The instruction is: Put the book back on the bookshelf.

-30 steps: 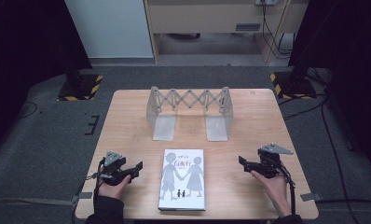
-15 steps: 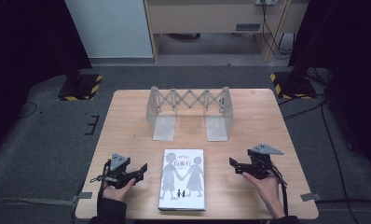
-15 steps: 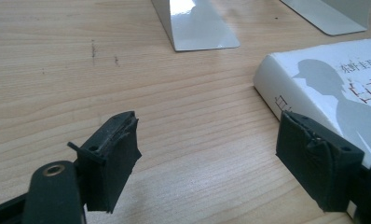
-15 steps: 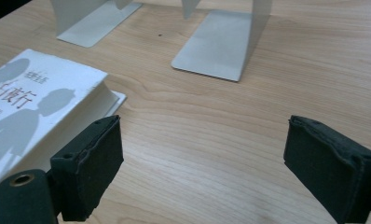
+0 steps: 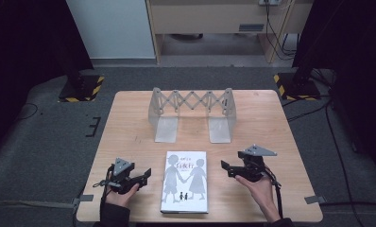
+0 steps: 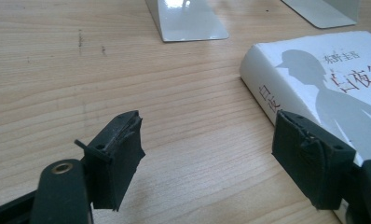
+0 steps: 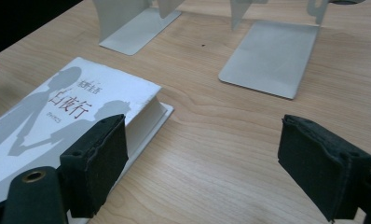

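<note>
A white book (image 5: 185, 182) with grey silhouettes on its cover lies flat near the table's front edge. My left gripper (image 5: 146, 174) rests on the table just left of it, pointing at its spine. In the left gripper view the book (image 6: 328, 79) lies beyond the right pad, and my left gripper (image 6: 211, 154) is open over bare wood. My right gripper (image 5: 225, 168) hovers close to the book's right edge. In the right gripper view the book (image 7: 58, 116) lies behind the left pad, with my right gripper (image 7: 211, 163) open. Both pairs of jaws have just been closing a little, with nothing between them.
A grey metal expanding bookend rack (image 5: 192, 111) stands at the table's middle back, its two flat foot plates (image 7: 272, 51) facing the book. The wooden table (image 5: 129, 137) is ringed by dark floor. A cabinet stands behind it.
My right gripper has moved left toward the book's right edge and risen slightly. The left gripper has stayed about where it was. The book has not moved.
</note>
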### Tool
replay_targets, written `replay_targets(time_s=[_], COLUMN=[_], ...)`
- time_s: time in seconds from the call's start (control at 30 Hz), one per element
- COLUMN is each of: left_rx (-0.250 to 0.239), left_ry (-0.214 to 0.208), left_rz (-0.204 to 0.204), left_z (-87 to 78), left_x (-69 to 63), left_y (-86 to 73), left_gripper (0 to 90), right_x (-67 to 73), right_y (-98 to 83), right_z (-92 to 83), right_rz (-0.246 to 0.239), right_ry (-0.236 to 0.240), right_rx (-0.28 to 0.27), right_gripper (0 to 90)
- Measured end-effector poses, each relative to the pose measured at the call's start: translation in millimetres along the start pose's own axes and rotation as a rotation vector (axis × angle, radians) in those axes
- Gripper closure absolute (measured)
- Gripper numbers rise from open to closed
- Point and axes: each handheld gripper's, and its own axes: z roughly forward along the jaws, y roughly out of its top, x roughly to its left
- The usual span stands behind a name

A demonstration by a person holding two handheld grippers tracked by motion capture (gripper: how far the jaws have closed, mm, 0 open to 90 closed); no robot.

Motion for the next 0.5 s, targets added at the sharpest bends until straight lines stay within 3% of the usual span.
replay_targets(time_s=[0.13, 0.2, 0.5], left_rx=[-0.002, -0.010, -0.001], left_ry=[-0.016, -0.048, -0.081], left_rz=[0.005, -0.004, 0.022], left_z=[-1.3, -2.7, -1.9], left_x=[-3.4, -6.6, -16.1], left_y=[0.0, 0.0, -1.4], left_gripper=[25.1, 26.3, 28.9], right_x=[7.5, 11.2, 26.5], right_y=[0.7, 0.3, 0.4], right_z=[3.5, 6.4, 15.0], right_rz=[-0.008, -0.010, -0.029], right_ry=[0.016, 0.027, 0.053], right_rx=[0.002, 0.009, 0.015], right_gripper=[17.0, 17.4, 20.1])
